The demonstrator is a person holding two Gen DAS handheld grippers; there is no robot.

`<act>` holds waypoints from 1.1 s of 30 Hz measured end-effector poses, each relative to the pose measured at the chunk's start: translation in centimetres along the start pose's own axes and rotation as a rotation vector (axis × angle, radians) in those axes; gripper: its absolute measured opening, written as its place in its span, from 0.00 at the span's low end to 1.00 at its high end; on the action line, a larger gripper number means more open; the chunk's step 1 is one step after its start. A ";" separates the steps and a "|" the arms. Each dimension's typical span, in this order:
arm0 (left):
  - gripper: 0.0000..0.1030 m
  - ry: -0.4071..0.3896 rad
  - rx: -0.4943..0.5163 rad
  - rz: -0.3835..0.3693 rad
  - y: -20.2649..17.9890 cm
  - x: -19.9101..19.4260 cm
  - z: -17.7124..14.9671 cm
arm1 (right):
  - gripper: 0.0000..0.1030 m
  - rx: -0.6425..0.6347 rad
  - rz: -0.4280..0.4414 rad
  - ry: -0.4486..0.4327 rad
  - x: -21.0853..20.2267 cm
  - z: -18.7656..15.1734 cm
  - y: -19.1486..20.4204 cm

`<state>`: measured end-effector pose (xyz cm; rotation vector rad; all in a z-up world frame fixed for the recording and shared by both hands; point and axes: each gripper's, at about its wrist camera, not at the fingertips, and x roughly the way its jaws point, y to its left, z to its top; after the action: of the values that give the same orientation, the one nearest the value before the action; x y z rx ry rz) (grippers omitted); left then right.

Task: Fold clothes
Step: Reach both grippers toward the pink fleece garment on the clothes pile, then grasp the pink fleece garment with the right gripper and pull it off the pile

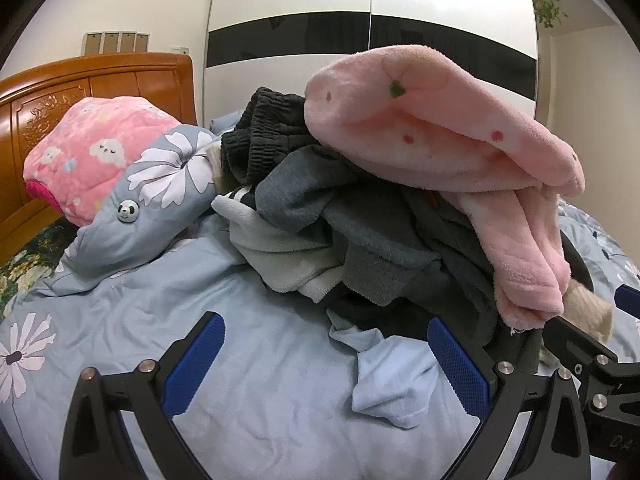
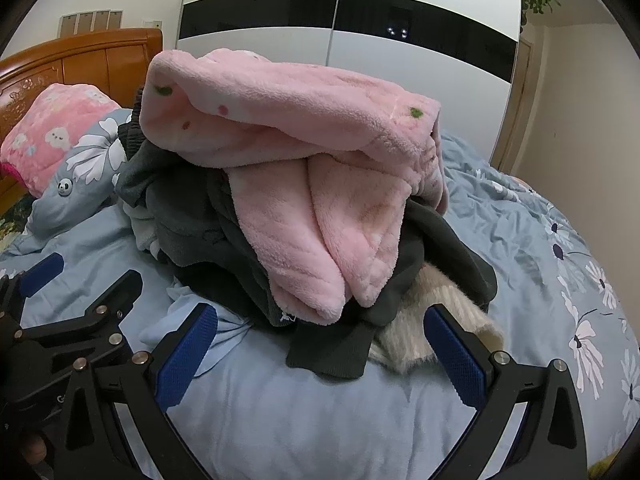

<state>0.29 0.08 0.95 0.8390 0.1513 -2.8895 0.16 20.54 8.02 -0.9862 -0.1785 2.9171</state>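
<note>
Both grippers, left gripper (image 1: 326, 356) and right gripper (image 2: 320, 348), are hovering spread wide and empty before the tangled clothes heap (image 1: 360, 216) on the pale blue floral duvet (image 1: 260, 380). Pulling the fluffy pink fleece garment (image 2: 296, 152) risks dragging the dark grey knitwear (image 2: 240, 256) underneath along.

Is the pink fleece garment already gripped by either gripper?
No: the pink fleece garment lies atop the pile, with both grippers open and empty.
</note>
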 end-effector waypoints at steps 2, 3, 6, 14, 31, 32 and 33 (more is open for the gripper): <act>1.00 0.003 0.006 0.008 0.0 -0.1 0.0 | 1.00 0.001 0.004 -0.001 0.0 0.0 0.0; 1.00 0.001 0.004 0.008 0.0 -0.1 0.0 | 1.00 0.000 0.006 -0.001 0.0 -0.1 0.0; 1.00 -0.004 -0.007 0.003 0.2 -0.1 0.1 | 1.00 -0.003 0.027 -0.006 0.0 -0.1 0.1; 1.00 -0.022 -0.044 0.019 1.8 -1.0 0.6 | 1.00 -0.115 0.026 -0.178 -2.1 5.1 -0.4; 1.00 -0.014 -0.114 0.017 3.5 -3.9 -0.8 | 0.15 -0.290 0.002 -0.052 3.7 15.7 5.6; 1.00 -0.015 -0.130 0.004 3.7 -4.4 -0.8 | 0.11 -0.218 0.031 -0.020 3.5 16.4 4.5; 1.00 -0.016 -0.146 -0.009 3.9 -5.0 -0.9 | 0.09 -0.146 0.054 -0.008 2.7 16.9 3.3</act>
<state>5.50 -3.16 2.63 0.7907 0.3608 -2.8510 -12.30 16.02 19.30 -1.0142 -0.3764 2.9934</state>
